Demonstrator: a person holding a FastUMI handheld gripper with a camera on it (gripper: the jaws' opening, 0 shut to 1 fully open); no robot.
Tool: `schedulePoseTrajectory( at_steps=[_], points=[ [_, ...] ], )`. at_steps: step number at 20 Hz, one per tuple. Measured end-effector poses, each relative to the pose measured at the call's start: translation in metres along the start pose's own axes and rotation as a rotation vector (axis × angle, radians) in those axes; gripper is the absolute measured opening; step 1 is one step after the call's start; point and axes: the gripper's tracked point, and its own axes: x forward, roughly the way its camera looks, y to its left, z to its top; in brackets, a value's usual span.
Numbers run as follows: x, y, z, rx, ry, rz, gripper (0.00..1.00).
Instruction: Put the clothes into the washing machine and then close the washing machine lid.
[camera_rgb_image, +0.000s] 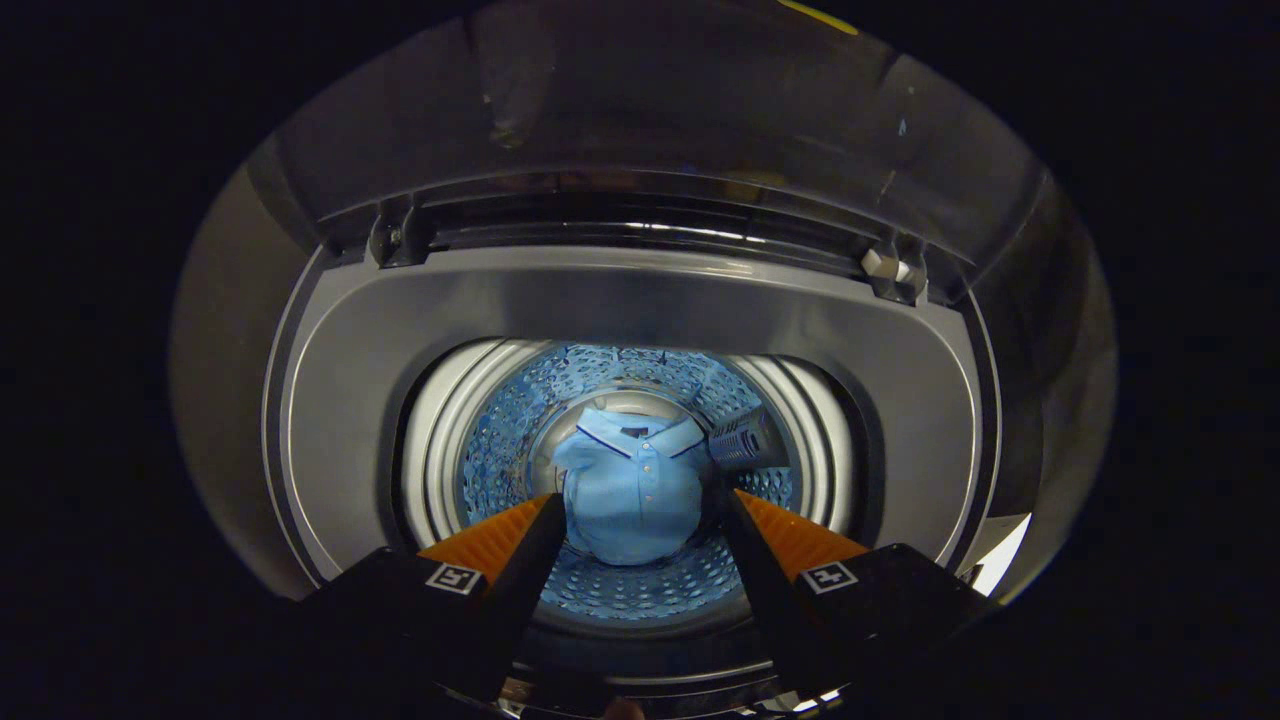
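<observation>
1. The gripper (640, 505) looks straight down into a top-loading washing machine (330, 400), whose grey top deck fills the middle of the frame.
2. Its two fingers rise from the lower left and lower right of the frame and stand well apart, holding nothing.
3. A light blue polo shirt (630, 490) lies in a loose heap at the bottom of the drum (500, 440), in the centre of the frame.
4. The shirt shows in the gap between the two fingertips (545, 510) but sits far below them, deep in the tub; whether either finger touches it cannot be told, and both appear to be clear of it.
5. The shirt's collar, with a dark trim line, points toward the upper part of the frame, and its button placket runs down the middle.
6. The drum wall is perforated metal, lit bluish, ringed by a pale balance ring (425, 440).
7. A small ribbed, box-like filter part (745, 440) sits on the drum wall just right of the shirt's collar.
8. The lid (640, 90) stands raised across the top of the frame, dark and glossy, joined to the deck by a hinge (890, 270) at upper right and another at upper left.
</observation>
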Motion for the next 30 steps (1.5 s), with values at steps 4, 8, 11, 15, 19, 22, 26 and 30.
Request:
schedulePoseTrajectory(
  at_steps=[4, 8, 11, 15, 19, 22, 26, 30],
  points=[
    [-0.005, -0.003, -0.003, -0.015, 0.001, -0.013, 0.99],
    [-0.016, -0.002, 0.006, 0.012, -0.046, -0.003, 0.99],
    [-0.021, -0.002, 0.006, -0.009, -0.067, -0.011, 0.99],
    [-0.039, 0.003, 0.012, -0.009, -0.112, -0.002, 0.99],
    [-0.052, 0.007, 0.026, -0.011, -0.192, 0.008, 0.99],
    [-0.066, 0.01, 0.041, -0.041, -0.26, 0.006, 0.99],
    [-0.088, 0.015, 0.066, -0.058, -0.358, 0.013, 0.99],
    [-0.11, 0.02, 0.092, -0.046, -0.438, 0.032, 0.99]
  ],
)
